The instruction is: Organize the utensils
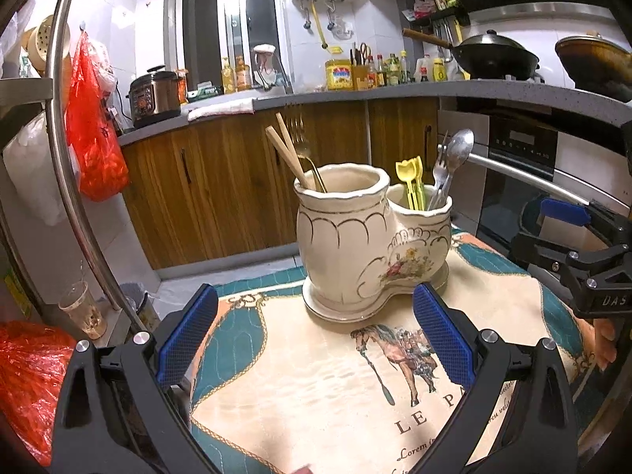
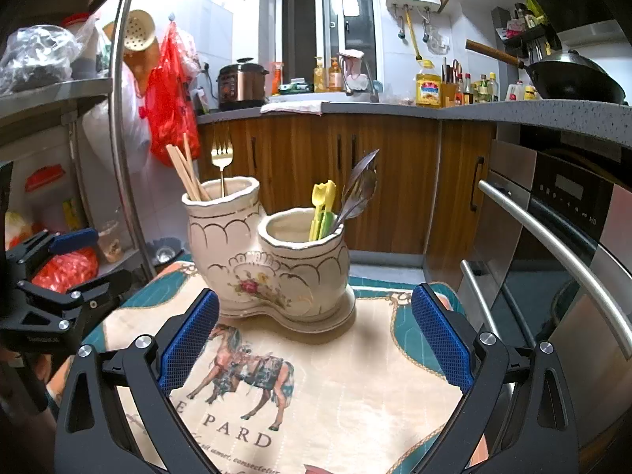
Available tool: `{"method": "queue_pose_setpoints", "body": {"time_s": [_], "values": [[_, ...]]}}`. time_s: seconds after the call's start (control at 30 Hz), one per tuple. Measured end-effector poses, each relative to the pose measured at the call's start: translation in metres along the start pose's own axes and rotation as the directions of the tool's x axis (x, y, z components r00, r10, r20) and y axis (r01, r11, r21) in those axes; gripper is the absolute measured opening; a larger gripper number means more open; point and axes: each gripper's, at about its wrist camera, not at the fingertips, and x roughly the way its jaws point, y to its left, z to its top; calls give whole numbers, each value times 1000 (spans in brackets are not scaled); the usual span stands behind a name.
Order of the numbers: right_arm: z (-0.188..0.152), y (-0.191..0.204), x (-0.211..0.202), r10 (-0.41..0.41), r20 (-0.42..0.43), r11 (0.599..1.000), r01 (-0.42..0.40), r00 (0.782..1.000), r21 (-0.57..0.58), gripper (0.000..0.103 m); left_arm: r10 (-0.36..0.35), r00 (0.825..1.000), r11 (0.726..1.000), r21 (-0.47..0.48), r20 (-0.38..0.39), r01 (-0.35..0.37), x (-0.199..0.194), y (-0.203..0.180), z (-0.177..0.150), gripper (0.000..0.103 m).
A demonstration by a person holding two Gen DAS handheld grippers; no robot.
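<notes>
The holder [image 2: 268, 252] stands on the mat [image 2: 355, 375], just ahead of both grippers. It has two cups joined side by side. The tall left cup holds chopsticks [image 2: 185, 173] and a gold fork [image 2: 222, 166]. The short right cup holds yellow tongs [image 2: 322, 209], a spoon [image 2: 361, 181] and maybe a steel fork, which is hard to make out here. All of them stick up, leaning a bit.

The right gripper [image 2: 315, 339] is wide open and holds nothing. It is nearer the short cup. The left gripper [image 1: 315, 339] is wide open and empty too, nearer the tall cup.
</notes>
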Motion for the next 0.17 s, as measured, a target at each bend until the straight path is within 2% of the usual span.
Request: {"method": "queue_pose_setpoints", "body": {"time_s": [0.17], "values": [[-2,-2,1,-1,-10,1000,1,1000,4,97,-2,1000,1000,-13,-2,2,1,2,0,97]]}}
